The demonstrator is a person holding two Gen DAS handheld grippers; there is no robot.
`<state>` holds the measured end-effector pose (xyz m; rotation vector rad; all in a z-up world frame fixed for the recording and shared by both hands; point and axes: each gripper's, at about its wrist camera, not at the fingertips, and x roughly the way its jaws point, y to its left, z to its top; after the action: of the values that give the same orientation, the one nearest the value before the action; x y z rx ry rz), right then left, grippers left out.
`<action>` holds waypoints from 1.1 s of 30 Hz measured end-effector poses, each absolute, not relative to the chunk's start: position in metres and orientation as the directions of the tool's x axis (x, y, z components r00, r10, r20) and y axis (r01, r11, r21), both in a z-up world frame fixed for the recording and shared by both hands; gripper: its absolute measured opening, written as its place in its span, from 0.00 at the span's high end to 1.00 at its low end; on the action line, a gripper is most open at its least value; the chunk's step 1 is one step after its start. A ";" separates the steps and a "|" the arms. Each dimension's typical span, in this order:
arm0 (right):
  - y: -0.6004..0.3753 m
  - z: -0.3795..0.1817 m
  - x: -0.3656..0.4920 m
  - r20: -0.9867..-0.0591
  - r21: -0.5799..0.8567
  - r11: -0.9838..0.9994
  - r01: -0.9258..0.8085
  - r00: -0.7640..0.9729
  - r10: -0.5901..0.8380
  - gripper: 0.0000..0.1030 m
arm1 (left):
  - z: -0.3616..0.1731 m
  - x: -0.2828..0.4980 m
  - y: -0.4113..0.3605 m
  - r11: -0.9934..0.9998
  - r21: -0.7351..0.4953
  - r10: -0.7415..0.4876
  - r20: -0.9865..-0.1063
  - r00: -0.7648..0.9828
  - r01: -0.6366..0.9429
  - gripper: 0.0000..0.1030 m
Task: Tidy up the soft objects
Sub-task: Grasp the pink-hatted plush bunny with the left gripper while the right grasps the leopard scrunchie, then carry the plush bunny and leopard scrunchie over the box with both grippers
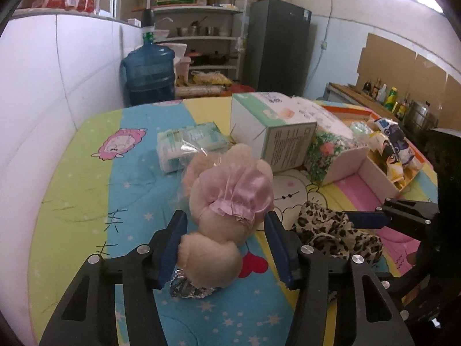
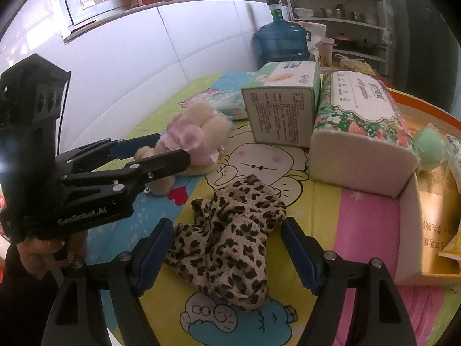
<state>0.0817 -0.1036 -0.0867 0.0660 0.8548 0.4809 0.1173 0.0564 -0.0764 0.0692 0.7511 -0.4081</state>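
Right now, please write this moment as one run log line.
left gripper: open around plush doll, no grip | right gripper: open over leopard-print cloth | white box: waiting

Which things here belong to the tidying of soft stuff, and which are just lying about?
Part of the job:
plush doll
leopard-print cloth
white organizer box
left hand-held gripper
right hand-held gripper

Just lying about:
water jug
tissue carton
shelf rack

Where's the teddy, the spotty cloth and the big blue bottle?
Teddy (image 1: 230,190), left wrist view, on its pink dress.
Spotty cloth (image 2: 227,239), right wrist view, on its middle.
Blue bottle (image 1: 148,72), left wrist view, on its body.
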 end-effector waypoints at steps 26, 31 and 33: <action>-0.114 -0.072 0.056 -0.654 0.284 0.867 -0.409 0.578 0.487 0.76 | -0.068 0.078 0.068 0.929 -0.178 -0.362 -0.611 0.704 0.324 0.62; -0.122 -0.064 0.053 -0.628 0.301 0.862 -0.408 0.595 0.501 0.80 | -0.054 0.067 0.066 0.936 -0.166 -0.348 -0.575 0.741 0.310 0.62; -0.127 -0.061 0.050 -0.616 0.304 0.861 -0.408 0.605 0.504 0.80 | -0.048 0.062 0.063 0.940 -0.152 -0.336 -0.565 0.753 0.306 0.62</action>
<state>0.0497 -0.1267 -0.0611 0.1369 0.7545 0.5299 0.0624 0.0630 -0.0485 -0.0508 0.6261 -0.3506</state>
